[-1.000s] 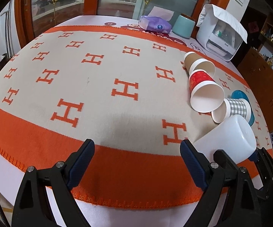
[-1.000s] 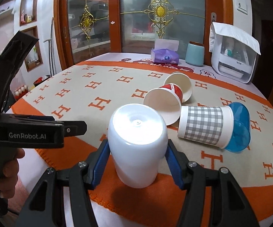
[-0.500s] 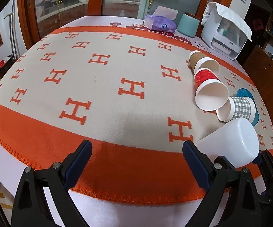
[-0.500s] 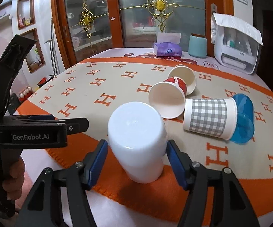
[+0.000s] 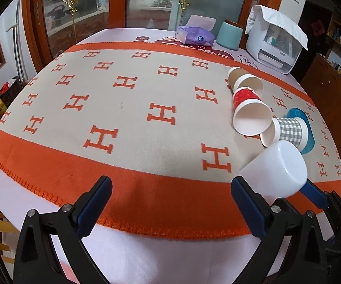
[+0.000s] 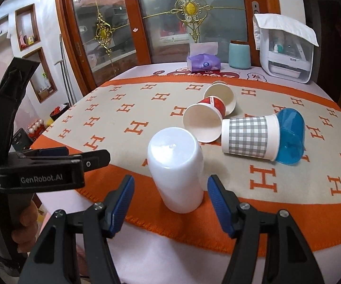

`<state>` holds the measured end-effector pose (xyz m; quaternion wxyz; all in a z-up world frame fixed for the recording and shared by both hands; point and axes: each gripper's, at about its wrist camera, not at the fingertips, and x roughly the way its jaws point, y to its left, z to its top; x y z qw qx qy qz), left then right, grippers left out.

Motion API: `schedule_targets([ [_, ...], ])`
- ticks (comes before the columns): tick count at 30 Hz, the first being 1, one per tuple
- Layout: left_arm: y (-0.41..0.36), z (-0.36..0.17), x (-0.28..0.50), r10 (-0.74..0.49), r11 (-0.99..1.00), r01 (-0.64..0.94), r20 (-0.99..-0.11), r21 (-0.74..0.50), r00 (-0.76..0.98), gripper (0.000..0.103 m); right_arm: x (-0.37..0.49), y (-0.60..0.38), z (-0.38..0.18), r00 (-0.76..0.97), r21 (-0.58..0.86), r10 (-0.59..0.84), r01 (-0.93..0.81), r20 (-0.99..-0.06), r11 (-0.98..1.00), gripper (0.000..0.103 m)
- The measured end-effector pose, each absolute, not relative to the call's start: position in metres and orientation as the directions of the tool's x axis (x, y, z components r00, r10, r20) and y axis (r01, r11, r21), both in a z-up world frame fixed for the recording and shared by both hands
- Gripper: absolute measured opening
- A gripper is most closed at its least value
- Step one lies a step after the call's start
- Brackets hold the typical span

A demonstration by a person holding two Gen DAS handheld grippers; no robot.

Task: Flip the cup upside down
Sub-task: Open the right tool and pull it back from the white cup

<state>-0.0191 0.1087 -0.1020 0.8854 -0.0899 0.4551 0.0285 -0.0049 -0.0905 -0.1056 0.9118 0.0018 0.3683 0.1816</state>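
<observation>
A white plastic cup (image 6: 175, 171) stands upside down on the orange border of the cloth, its base up. My right gripper (image 6: 170, 194) is open, its blue pads on either side of the cup and apart from it. In the left wrist view the same cup (image 5: 278, 169) shows at the right. My left gripper (image 5: 170, 201) is open and empty over the near orange border. Lying on their sides are a red cup (image 6: 204, 119), a plain paper cup (image 6: 221, 95), a grey checked cup (image 6: 251, 137) and a blue cup (image 6: 291, 136).
The round table carries an orange and beige H-pattern cloth (image 5: 123, 108). At the far edge stand a purple tissue pack (image 6: 203, 62), a teal canister (image 6: 239, 55) and a white appliance (image 6: 286, 54). The near table edge lies just below both grippers.
My right gripper has let go of the white cup and drawn back; its jaws have opened wider. The cup now stands free. The left gripper pulled back slightly.
</observation>
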Motion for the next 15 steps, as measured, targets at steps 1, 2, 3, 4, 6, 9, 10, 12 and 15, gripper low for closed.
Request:
schedule_targets([
  [1, 0.108, -0.100, -0.021, -0.028, 0.983, -0.130, -0.810, -0.127, 0.586, 0.100, -0.006, -0.092, -0.103, 0.663, 0.144, 0.334, -0.326, -0.670, 0.934, 0.064],
  [2, 0.107, -0.097, -0.023, -0.021, 0.985, -0.127, -0.807, -0.119, 0.590, 0.100, -0.008, -0.093, -0.101, 0.665, 0.148, 0.333, -0.319, -0.668, 0.936, 0.064],
  [3, 0.106, -0.096, -0.025, -0.017, 0.985, -0.127, -0.805, -0.114, 0.593, 0.100, -0.009, -0.094, -0.099, 0.668, 0.148, 0.327, -0.312, -0.668, 0.939, 0.064],
  [4, 0.106, -0.093, -0.027, -0.011, 0.986, -0.127, -0.801, -0.108, 0.599, 0.101, -0.009, -0.094, -0.096, 0.671, 0.148, 0.323, -0.306, -0.667, 0.940, 0.064],
  [6, 0.105, -0.086, -0.032, 0.004, 0.988, -0.126, -0.787, -0.094, 0.616, 0.102, -0.011, -0.096, -0.090, 0.678, 0.151, 0.320, -0.297, -0.662, 0.943, 0.064],
  [9, 0.104, -0.078, -0.035, 0.017, 0.990, -0.121, -0.772, -0.078, 0.636, 0.102, -0.013, -0.099, -0.082, 0.686, 0.152, 0.311, -0.284, -0.657, 0.947, 0.064],
  [10, 0.103, -0.075, -0.036, 0.020, 0.990, -0.118, -0.766, -0.073, 0.642, 0.102, -0.014, -0.100, -0.079, 0.688, 0.153, 0.308, -0.278, -0.657, 0.948, 0.064],
  [12, 0.101, -0.068, -0.036, 0.020, 0.992, -0.107, -0.757, -0.066, 0.653, 0.102, -0.015, -0.102, -0.071, 0.692, 0.156, 0.304, -0.269, -0.655, 0.950, 0.064],
  [15, 0.097, -0.060, -0.036, 0.026, 0.994, -0.096, -0.746, -0.051, 0.666, 0.102, -0.015, -0.107, -0.059, 0.698, 0.160, 0.295, -0.253, -0.652, 0.954, 0.064],
])
